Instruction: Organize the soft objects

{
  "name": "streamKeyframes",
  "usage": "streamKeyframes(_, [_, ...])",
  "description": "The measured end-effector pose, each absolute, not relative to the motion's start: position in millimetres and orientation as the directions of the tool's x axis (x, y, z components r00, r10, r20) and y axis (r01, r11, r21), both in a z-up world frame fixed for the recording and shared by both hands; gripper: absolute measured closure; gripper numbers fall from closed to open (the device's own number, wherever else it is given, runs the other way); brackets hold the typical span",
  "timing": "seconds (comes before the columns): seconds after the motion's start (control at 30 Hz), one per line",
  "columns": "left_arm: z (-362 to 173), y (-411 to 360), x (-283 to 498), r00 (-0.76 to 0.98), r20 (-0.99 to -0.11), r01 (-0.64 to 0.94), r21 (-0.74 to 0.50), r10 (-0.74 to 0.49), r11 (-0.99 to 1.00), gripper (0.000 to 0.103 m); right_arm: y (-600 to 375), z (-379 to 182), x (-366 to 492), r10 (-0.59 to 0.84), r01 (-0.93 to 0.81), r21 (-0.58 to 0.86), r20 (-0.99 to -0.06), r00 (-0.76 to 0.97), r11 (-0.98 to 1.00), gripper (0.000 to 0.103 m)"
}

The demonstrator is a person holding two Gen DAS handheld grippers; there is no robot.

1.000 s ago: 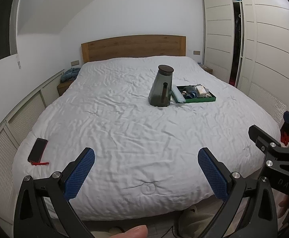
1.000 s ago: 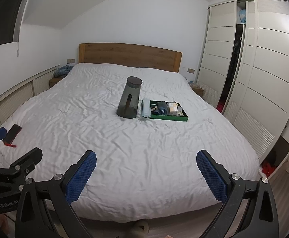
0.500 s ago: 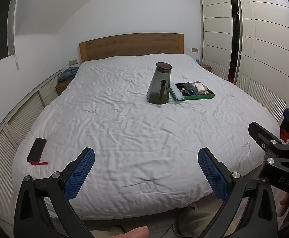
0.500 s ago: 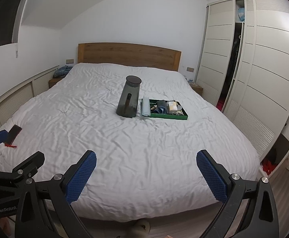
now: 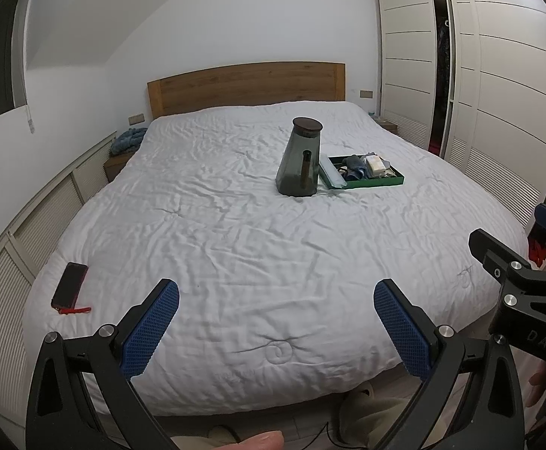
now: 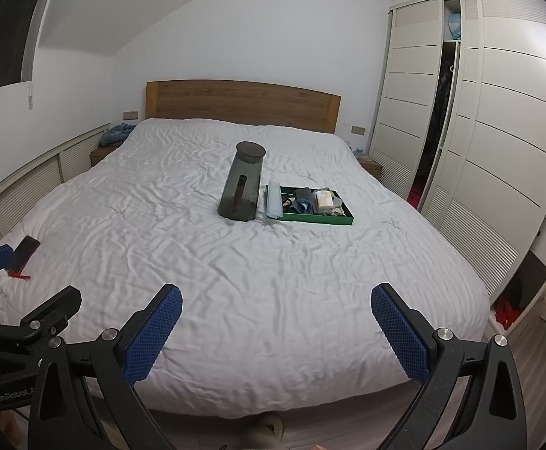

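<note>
One big bed point(image 5: 235, 232) with a rumpled white duvet fills the room. Mid-bed there's a dark jug point(image 5: 300, 157) just beside a green tray point(image 5: 378, 183) with the soft folded cloths point(image 5: 359, 167) in it. Left tongs point(image 5: 276, 328) and right tongs point(image 6: 276, 328) hang spread wide, holding nothing, over the foot end.

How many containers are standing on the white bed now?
2: a tall dark grey translucent jar with a brown lid near the bed's middle, and a flat green tray holding soft items, just right of it.
</note>
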State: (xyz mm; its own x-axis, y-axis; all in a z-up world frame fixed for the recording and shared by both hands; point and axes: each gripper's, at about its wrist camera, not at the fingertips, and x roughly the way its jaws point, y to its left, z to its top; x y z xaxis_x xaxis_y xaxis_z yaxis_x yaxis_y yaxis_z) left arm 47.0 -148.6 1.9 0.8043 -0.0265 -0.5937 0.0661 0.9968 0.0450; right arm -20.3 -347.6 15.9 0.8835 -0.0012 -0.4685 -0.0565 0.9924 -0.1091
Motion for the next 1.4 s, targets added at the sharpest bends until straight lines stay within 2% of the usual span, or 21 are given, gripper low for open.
streamKeyframes(1.4, [3,-133,49,0.799,-0.600,0.086,0.053,-0.037,0.995,0.001,-345,13,-14,0.002,-0.063,-0.113,-0.474,0.880,0.992,0.000])
